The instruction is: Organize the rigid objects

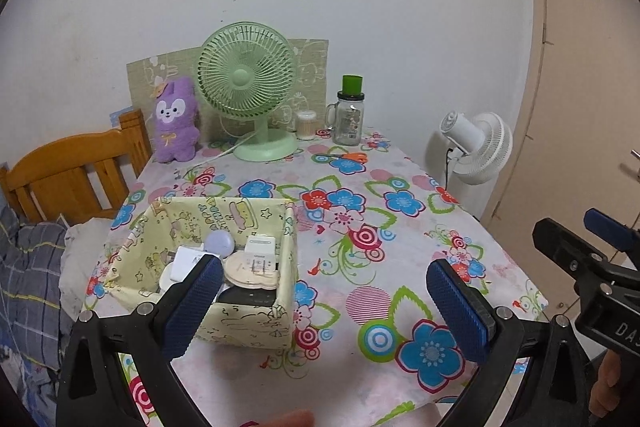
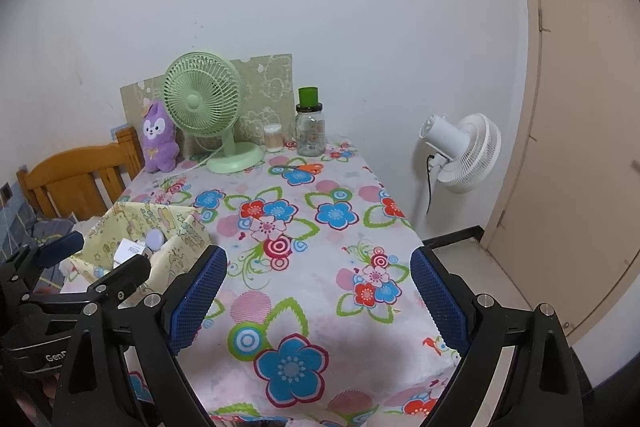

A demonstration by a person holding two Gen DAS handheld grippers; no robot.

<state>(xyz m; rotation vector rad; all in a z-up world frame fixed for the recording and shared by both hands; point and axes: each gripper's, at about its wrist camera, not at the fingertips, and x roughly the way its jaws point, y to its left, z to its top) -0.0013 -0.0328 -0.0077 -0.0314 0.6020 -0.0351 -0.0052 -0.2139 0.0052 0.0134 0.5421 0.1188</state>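
The left gripper [image 1: 324,303] and right gripper [image 2: 318,301] both stand released, nothing between their pads. The yellow fabric storage box [image 1: 286,255], holding small white devices [image 1: 256,259], sits on the floral tablecloth [image 1: 360,267], left side.

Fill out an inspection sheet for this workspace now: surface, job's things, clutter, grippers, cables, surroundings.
Surface: table under a flowered tablecloth, bare in front of both grippers.
Job's things: yellow fabric box at the table's left, holding small white and lilac items.
Clutter: green desk fan, purple plush toy, glass jar with green lid, cotton swab tub, orange scissors, all along the far edge.
Grippers: left gripper open, empty; right gripper open, empty.
Cables: white cord from the desk fan; black cord on the white floor fan.
Surroundings: wooden chair, white wall, beige door.
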